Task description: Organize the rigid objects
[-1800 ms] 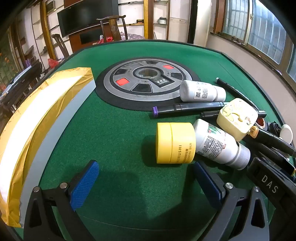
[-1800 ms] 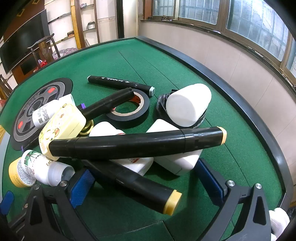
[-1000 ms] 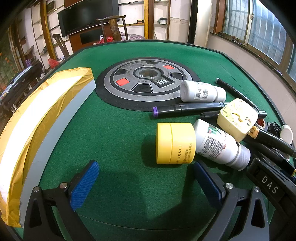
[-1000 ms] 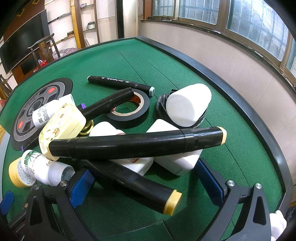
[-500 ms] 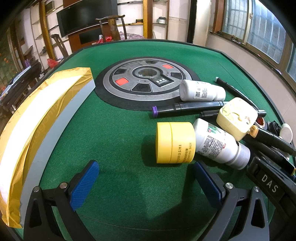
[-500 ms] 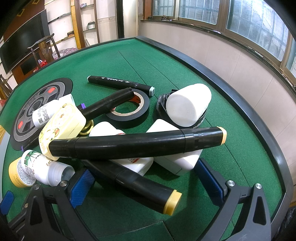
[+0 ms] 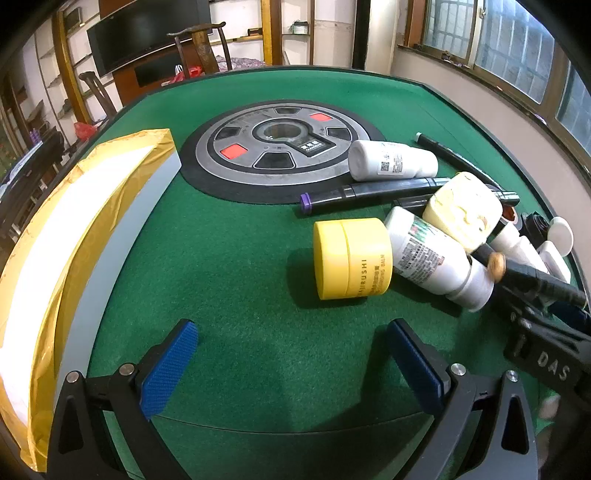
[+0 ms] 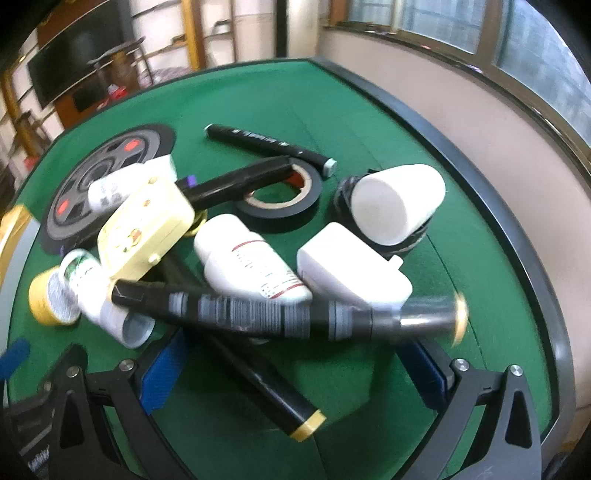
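A big table [image 7: 229,280] with a green felt top fills the room's middle. Behind it stand dark wooden chairs [image 7: 201,44] and a black TV [image 7: 147,27] — with shelves [image 7: 295,29] on the white wall. Windows [image 7: 517,55] run along the right side, above a pale wall [image 8: 480,122].

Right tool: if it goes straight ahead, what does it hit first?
Probably the long black marker lying across the right tool, blurred, just ahead of its open fingers; depth is uncertain.

Motion-blurred black marker [image 8: 280,317] (yellow cap smeared), its middle banded with streaks
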A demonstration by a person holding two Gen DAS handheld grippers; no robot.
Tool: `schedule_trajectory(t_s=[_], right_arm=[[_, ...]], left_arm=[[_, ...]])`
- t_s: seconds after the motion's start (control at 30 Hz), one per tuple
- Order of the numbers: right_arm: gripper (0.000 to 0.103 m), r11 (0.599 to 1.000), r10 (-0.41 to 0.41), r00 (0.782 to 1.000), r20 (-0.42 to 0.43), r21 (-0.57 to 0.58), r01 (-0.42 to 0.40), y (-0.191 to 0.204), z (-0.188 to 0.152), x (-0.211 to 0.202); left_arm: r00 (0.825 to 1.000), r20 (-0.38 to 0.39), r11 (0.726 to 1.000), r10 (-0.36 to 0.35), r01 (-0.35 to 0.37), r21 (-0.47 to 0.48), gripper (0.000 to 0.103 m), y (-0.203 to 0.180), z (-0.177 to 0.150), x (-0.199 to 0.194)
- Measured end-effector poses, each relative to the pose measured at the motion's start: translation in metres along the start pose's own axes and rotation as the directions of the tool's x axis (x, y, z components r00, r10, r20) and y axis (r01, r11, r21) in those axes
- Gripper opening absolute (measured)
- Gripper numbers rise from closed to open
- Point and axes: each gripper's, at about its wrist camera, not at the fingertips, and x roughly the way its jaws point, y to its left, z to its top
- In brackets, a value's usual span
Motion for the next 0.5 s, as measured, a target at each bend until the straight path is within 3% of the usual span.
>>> schedule_trajectory(t_s=[0.5], right_arm=[[0.103,1.000,0.002,1.000,0.015,-0.008,-0.002,0.001,-0.009,-0.008]], left_arm=[[1.000,0.027,1.000,-0.002,0.002,-0.004,0.103,0.001,0.000,0.001]])
